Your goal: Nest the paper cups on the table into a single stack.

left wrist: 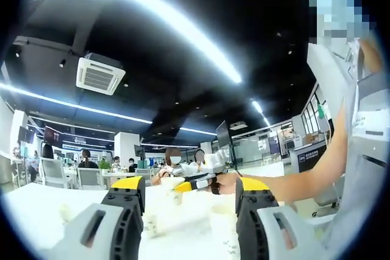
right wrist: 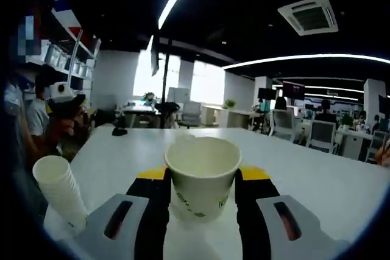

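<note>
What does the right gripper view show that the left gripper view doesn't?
Right gripper view: a paper cup upright between the right gripper's jaws, which press its sides, and a stack of paper cups standing apart from it on the white table.

Left gripper view: the left gripper with open jaws and nothing between them, a ceiling air vent, and the person's arm reaching over the table. Small pale things on the table are too blurred to name.

Both: the white table and an open office with ceiling light strips.

Open-plan office: desks (right wrist: 341, 141), monitors (right wrist: 292, 90), seated staff (left wrist: 85, 159), ceiling aircon (left wrist: 99, 75).
</note>
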Motion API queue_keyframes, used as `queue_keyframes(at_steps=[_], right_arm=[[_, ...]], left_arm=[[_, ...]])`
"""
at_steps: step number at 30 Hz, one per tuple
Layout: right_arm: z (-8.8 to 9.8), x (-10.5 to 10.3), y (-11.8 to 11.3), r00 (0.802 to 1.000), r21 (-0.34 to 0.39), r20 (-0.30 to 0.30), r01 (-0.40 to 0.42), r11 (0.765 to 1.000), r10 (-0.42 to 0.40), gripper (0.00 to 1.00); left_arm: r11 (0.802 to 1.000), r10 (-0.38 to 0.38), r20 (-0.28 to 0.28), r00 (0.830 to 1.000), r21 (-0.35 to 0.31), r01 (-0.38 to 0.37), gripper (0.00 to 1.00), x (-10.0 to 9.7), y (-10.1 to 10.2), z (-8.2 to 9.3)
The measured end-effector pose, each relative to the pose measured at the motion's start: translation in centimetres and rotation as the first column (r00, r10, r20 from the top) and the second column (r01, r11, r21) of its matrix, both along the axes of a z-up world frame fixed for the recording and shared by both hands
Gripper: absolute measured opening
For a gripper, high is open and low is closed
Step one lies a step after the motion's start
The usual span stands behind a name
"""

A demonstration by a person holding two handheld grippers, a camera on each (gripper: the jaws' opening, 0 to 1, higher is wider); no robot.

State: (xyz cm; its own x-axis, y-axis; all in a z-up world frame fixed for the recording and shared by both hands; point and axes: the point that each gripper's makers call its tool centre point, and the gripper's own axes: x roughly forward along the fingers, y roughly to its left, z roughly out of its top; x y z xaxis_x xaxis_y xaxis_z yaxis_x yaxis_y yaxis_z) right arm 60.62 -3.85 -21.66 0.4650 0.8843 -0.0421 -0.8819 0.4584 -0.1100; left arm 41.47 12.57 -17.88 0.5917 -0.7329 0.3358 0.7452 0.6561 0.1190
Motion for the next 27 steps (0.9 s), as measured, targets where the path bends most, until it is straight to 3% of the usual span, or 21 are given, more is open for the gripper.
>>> queue_keyframes(at_steps=[9,14,18,22,27], right_arm=[[4.9,-7.5,1.3,0.990,0.030,0.068,-0.126,0.992,0.124,0.44],[6.1,-11.6,2.2,0.979,0.032,0.087,-0.188,0.982,0.184,0.44],[6.0,-13.5,2.8,0.975,0.010,0.098,-0.203,0.979,0.201,0.44],[5.2,-14.9,3.4,0.971,0.004,0.065,-0.229,0.973,0.229,0.44],[4.0,-16.8,3.9,0.964,0.020,0.031,-0.264,0.964,0.263,0.44]], left_arm=[[1.000,0.008,0.030,1.000,-0.015,-0.008,0.62,-0.8,0.5,1.2],[1.000,-0.003,0.023,1.000,-0.007,0.003,0.63,-0.9,0.2,0.8],[1.000,-0.013,0.032,0.999,-0.004,0.014,0.63,-1.2,0.0,1.2],[1.000,-0.002,0.041,0.999,-0.029,0.004,0.62,-1.3,0.6,1.8],[1.000,-0.014,0.019,1.000,0.003,0.013,0.62,-1.3,-0.1,0.6]])
